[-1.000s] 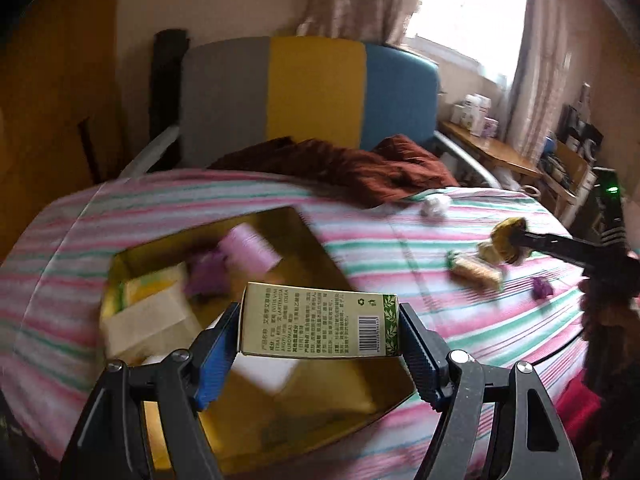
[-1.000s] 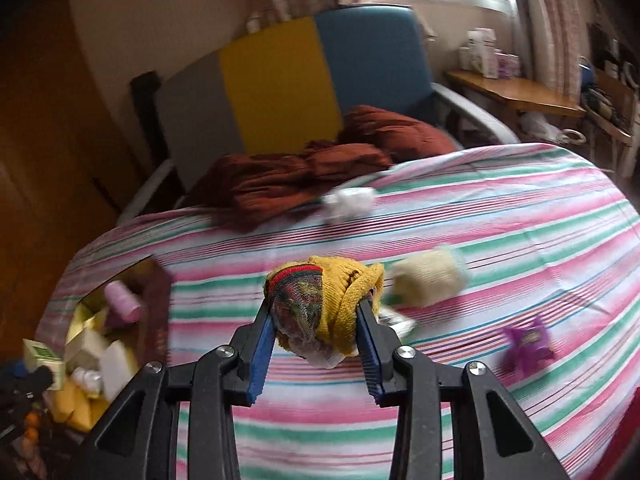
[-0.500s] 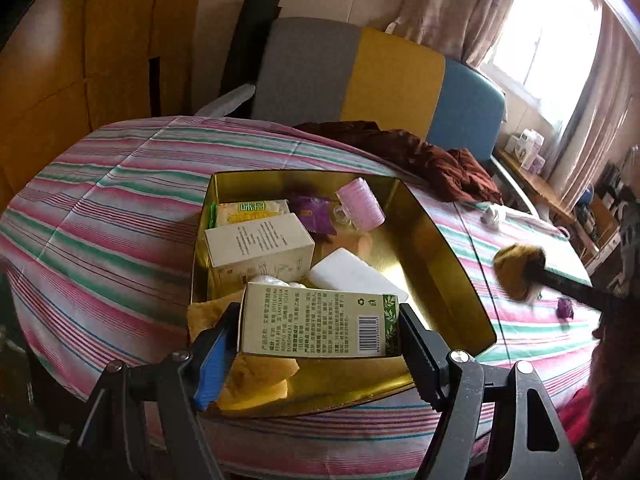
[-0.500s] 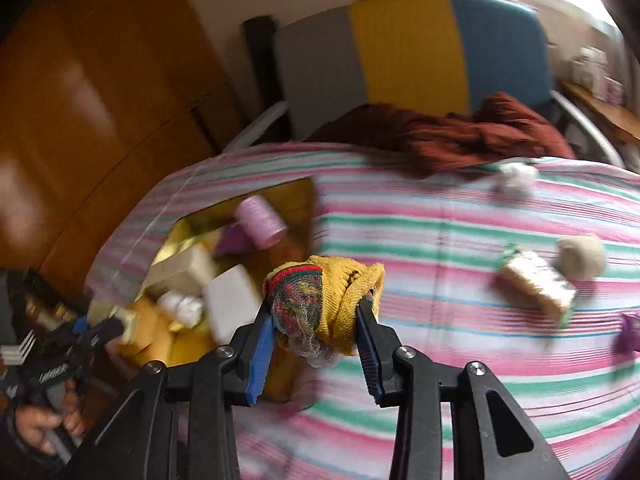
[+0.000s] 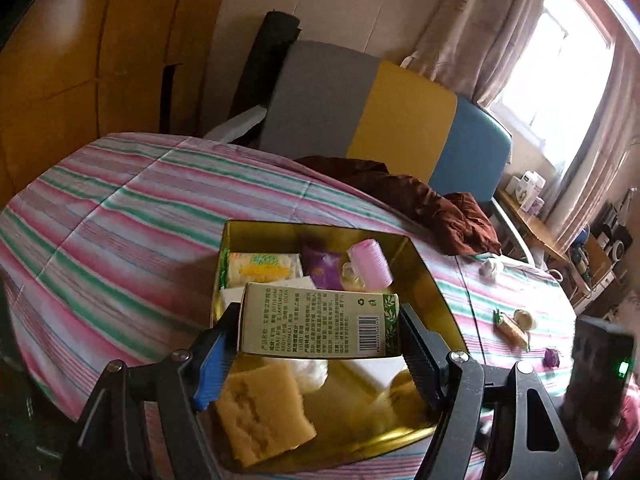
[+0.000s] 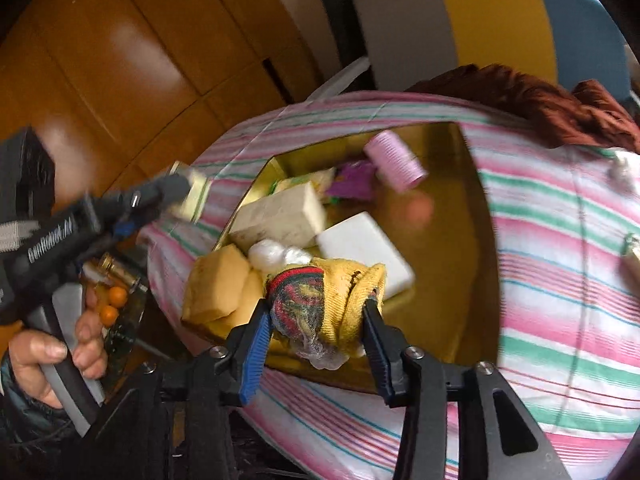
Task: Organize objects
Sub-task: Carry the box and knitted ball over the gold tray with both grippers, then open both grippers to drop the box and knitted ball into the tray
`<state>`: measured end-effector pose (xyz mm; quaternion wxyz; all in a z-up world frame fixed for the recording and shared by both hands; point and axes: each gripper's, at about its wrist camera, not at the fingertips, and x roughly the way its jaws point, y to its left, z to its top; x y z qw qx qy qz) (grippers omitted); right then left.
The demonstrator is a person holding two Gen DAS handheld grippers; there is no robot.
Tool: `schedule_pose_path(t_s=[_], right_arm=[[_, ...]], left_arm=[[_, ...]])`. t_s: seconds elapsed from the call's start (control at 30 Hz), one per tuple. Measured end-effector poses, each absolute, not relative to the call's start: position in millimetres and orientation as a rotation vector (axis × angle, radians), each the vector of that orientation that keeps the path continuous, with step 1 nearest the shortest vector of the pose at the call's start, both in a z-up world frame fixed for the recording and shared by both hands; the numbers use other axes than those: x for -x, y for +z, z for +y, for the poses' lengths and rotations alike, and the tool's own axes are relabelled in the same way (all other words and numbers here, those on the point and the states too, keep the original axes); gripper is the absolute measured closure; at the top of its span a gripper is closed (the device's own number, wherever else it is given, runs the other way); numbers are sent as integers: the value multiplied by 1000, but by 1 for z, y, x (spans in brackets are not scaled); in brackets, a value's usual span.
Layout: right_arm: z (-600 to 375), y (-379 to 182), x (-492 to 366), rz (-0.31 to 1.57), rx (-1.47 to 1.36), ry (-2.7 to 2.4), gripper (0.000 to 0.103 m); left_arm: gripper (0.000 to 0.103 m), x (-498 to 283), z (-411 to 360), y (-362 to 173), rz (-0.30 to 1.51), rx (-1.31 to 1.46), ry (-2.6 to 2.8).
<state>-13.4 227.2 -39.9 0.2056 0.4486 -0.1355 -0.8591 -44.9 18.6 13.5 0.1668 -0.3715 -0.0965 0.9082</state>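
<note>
Opening right tool, sock over tin

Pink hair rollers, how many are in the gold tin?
1. The pink ribbed hair roller lies at the far end of the shiny gold metal tin, beside a purple packet. Others may hide underneath.

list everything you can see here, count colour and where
gold tin: 1, gold, on the striped bedspread
green carton: 1, pale green, clamped in left gripper
knit bundle: 1, yellow with red-green cuff, between right gripper's opening jaws over the tin
pink roller: 1, pink, in tin, far side
purple packet: 1, purple, in tin beside roller
sponge: 1, yellow, tin's near corner
white block: 1, white, in tin
striped bedspread: 1, pink, green, white
brown cloth: 1, reddish brown, beyond tin
left gripper: 1, black, blue pad
right gripper: 1, black, blue pad
hand: 1, on left gripper's handle
</note>
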Motion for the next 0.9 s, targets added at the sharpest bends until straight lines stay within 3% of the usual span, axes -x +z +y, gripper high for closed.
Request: schedule_pose_path(t_s=[0.13,0.6,0.8,0.9], right_arm=[[216,-46,12,-361,-1249,-2331,34],[250,-48,7,-427,-1286,-2426,32],[256,-50,8,-435,-1298,-2439,32],[258,-52,8,-440,-1307,-2442,32]], left_arm=[[27,54,34,12,-247,1064,2563],[26,81,95,2,-106,1078,2491],[10,88,111,-3,-49,1091,2503],[9,89,110,-7,-50,1109,2500]])
